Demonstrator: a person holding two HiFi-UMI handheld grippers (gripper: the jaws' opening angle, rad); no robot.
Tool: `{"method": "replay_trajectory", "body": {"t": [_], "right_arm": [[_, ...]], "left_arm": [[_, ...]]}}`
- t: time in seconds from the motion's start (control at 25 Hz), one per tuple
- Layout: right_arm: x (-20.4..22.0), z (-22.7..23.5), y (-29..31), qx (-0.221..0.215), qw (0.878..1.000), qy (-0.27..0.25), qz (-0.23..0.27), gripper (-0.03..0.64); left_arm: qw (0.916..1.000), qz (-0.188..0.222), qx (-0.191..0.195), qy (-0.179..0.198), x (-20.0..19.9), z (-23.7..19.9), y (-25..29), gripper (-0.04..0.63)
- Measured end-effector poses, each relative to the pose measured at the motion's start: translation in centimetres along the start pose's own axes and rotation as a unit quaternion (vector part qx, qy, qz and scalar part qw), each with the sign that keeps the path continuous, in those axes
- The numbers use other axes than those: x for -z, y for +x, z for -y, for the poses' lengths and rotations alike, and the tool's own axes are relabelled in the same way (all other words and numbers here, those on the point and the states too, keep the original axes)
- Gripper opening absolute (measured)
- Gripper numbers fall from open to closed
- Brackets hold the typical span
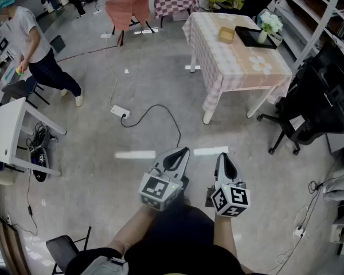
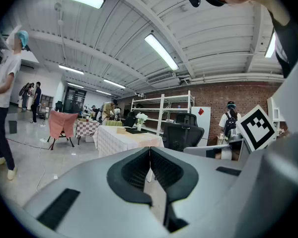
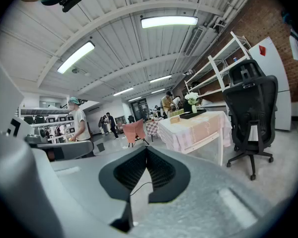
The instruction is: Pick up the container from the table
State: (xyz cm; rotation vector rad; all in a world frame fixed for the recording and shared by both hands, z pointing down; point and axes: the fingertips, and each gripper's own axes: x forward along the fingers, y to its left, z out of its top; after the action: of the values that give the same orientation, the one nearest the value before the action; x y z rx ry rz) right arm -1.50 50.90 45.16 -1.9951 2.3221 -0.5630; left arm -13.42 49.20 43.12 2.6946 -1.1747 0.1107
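Both sets of jaws pressed together, empty: left gripper (image 1: 178,156), right gripper (image 1: 225,158). Container (image 1: 226,34), probably the tan box, sits near the far edge of the table (image 1: 241,67), well apart from us. We should walk up and open one gripper first.

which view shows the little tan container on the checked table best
The head view: from above, the container sits in plain sight on the table, beside a black tray. The left gripper view shows it only as a tiny far speck; the right gripper view shows it small and side-on.
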Motion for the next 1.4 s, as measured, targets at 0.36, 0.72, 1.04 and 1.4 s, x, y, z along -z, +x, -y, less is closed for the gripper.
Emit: {"method": "replay_trajectory", "body": {"t": [0.36, 0.72, 1.04, 1.4], "right_arm": [[-0.8, 0.3, 0.2, -0.013, 1.000, 0.019, 0.012, 0.005], [-2.3, 2.3, 4.4, -0.009, 1.000, 0.025, 0.011, 0.005], [-4.5, 4.0, 9.3, -0.005, 1.000, 0.008, 0.011, 0.005], [-6.5, 5.5, 13.5, 0.002, 1.000, -0.003, 0.001, 0.005]], "left_arm": [[0.9999, 0.006, 0.004, 0.007, -0.2, 0.5, 0.7, 0.010], [0.9999, 0.014, 0.000, -0.001, -1.3, -1.9, 4.6, 0.009], [0.9996, 0.027, -0.013, 0.000, -3.6, -5.1, 9.2, 0.009], [0.9995, 0.024, -0.012, -0.015, -4.9, -7.8, 13.8, 0.009]]}}
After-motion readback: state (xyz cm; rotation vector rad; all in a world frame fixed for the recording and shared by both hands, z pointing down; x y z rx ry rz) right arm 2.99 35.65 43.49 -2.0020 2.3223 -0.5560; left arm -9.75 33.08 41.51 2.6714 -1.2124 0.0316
